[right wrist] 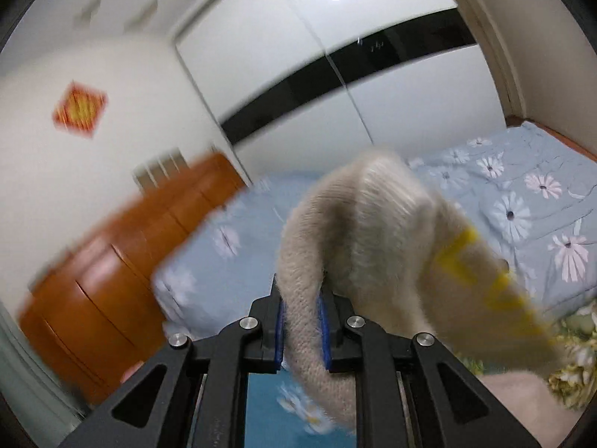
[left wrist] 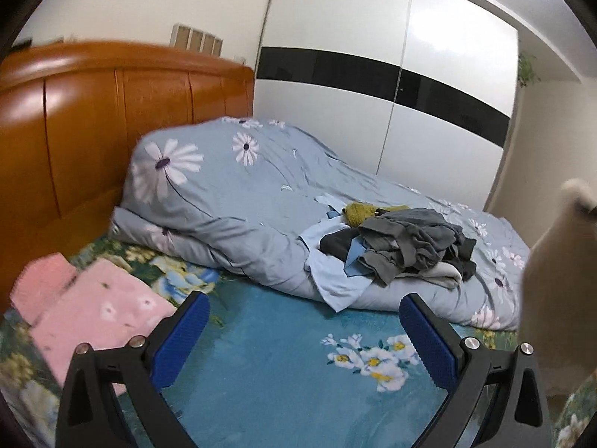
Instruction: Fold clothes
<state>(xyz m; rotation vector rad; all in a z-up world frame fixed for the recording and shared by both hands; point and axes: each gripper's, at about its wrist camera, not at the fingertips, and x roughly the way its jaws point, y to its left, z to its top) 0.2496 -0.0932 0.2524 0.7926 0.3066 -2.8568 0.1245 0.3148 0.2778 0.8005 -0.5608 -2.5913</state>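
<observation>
Bedroom scene, with a bed whose teal floral sheet fills the foreground of the left wrist view.

Nearest, the left tool has its blue-padded jaws spread wide with nothing between them, hanging over bare sheet. The right tool is nearly closed, its pads pinching a fold of a fuzzy cream knitted sweater with yellow lettering. The sweater drapes up and over the tool, clear of the bed, and its edge shows at the right side of the left wrist view. The right wrist view is streaked with blur.

Beside the left tool, on the sheet, lies a folded pink fleece garment. Further back, a crumpled pile of grey, blue and olive clothes rests on a bunched pale-blue daisy-print duvet. Behind stand an orange wooden headboard and a white wardrobe with a black band.

This looks like the start of folding one garment: the sweater has been picked and lifted, not yet laid out. The next move probably calls for the empty left tool to take a second edge or shoulder, so both can spread the sweater flat on the open sheet.
</observation>
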